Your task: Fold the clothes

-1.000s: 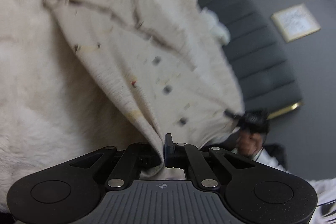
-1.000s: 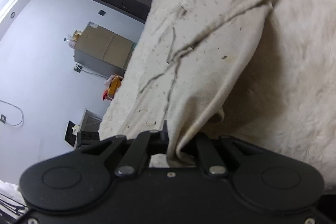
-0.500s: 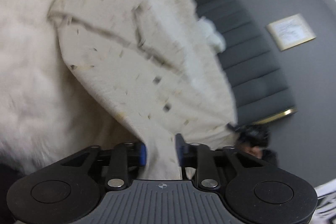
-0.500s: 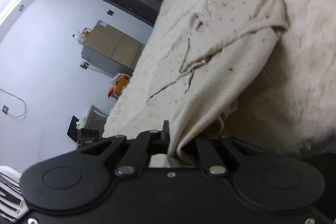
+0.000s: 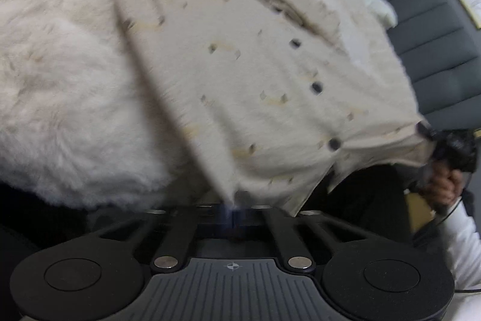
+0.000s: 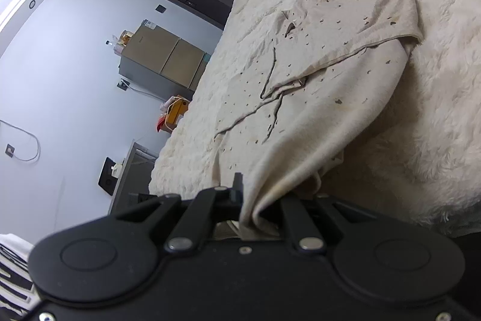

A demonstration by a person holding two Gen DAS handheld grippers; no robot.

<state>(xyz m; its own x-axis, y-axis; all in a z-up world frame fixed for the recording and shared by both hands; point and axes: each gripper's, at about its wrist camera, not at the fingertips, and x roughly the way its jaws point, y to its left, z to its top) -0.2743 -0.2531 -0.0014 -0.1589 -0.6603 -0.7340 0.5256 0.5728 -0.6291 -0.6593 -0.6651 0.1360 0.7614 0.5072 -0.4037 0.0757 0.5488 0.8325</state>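
Fluffy white bed cover [image 6: 436,110] fills most of both views, with grey walls, a tan cabinet [image 6: 163,59] and a dark padded headboard [image 5: 421,29] behind. Cream garment [image 5: 255,74], speckled with small dark marks and fastened with a row of dark buttons [image 5: 316,87], lies spread on the bed and is lifted at its near hem. Left tongs [image 5: 231,211] have just closed after a brief opening; in the left wrist view they now pinch one corner of the hem, fabric rising straight out of the clenched jaws. Right tongs [image 6: 255,200] are clenched on the other hem corner, cloth bunched between them; the left view also shows them at far right, a hand [image 5: 442,185] behind, the hem stretched between the two grips. Far end of the garment, with its collar, rests on the bed; a sleeve [image 6: 360,20] appears already laid across the body. Judgement: early-to-middle stage. Sleeve tucking looks done on at least one side; carrying the hem up to the collar is not yet done, nor any final smoothing. Motion blur in the left view limits detail.
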